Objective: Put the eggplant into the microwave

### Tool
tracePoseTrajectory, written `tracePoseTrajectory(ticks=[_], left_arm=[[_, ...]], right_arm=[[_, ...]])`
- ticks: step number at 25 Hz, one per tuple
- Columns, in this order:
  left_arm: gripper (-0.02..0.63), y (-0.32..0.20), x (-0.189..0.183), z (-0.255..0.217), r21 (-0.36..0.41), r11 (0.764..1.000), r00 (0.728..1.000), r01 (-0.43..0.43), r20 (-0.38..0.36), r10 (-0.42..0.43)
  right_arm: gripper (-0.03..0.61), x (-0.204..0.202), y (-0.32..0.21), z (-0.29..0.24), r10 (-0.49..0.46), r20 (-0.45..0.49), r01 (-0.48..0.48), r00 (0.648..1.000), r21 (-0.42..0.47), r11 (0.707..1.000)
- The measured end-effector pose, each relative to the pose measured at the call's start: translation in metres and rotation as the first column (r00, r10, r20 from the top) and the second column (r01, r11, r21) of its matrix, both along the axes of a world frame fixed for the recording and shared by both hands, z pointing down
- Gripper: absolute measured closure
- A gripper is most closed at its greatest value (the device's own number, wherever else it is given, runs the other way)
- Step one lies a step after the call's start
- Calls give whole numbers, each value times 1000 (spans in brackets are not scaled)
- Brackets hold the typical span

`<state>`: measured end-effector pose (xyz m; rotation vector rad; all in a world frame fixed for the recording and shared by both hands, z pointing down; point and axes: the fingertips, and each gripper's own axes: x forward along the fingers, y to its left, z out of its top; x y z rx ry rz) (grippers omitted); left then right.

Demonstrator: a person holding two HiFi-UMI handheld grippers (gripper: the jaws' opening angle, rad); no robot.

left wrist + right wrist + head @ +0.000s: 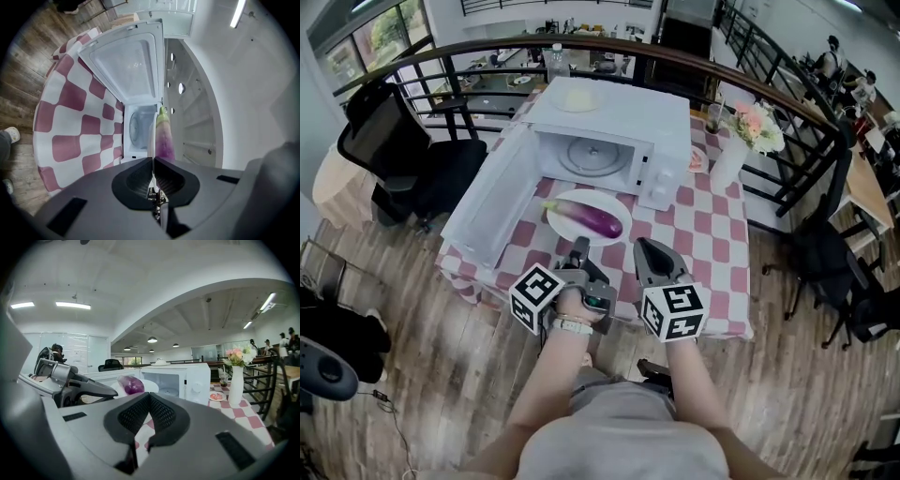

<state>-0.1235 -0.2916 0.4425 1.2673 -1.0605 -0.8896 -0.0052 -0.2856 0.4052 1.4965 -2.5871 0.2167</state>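
Observation:
A purple eggplant [592,220] lies on a white plate [570,202] just in front of the white microwave [614,122]. The microwave door [492,202] is swung wide open to the left, and the glass turntable inside is bare. My left gripper [578,247] is shut on the plate's near rim. In the left gripper view the plate [151,137] runs edge-on out of the left gripper [153,159], with the eggplant [164,138] on it. My right gripper [646,247] hovers beside the plate, shut and holding nothing. The right gripper view shows the right gripper [149,395], the eggplant [131,384] and the microwave [187,378].
A white vase of flowers [733,155] and a small dish [697,157] stand to the right of the microwave on the checked tablecloth [712,253]. A pale round thing [578,98] sits on top of the microwave. Black chairs [403,155] and a curved railing [787,103] surround the table.

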Motion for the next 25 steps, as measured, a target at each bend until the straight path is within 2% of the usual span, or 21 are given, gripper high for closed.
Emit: tracePoseTrajectory(ticks=[9,13,19,25], left_arm=[[598,-44,-22,15,-13,996,997,-83,6,83],[600,-62,-31,22,-21,996,996,-90,-30,89],[600,-89,-44,26,-21,997,997,-71,-25,70],[600,-118,-43,36,-17,997,998,-70,-9,70]], right_arm=[[555,-26,-37,13,73,37,-72,997,-21,997],[555,-25,-46,22,102,42,-100,994,-40,994],[555,-20,-66,30,134,79,-128,988,-80,989],[555,-24,-95,40,108,67,-102,992,-86,991]])
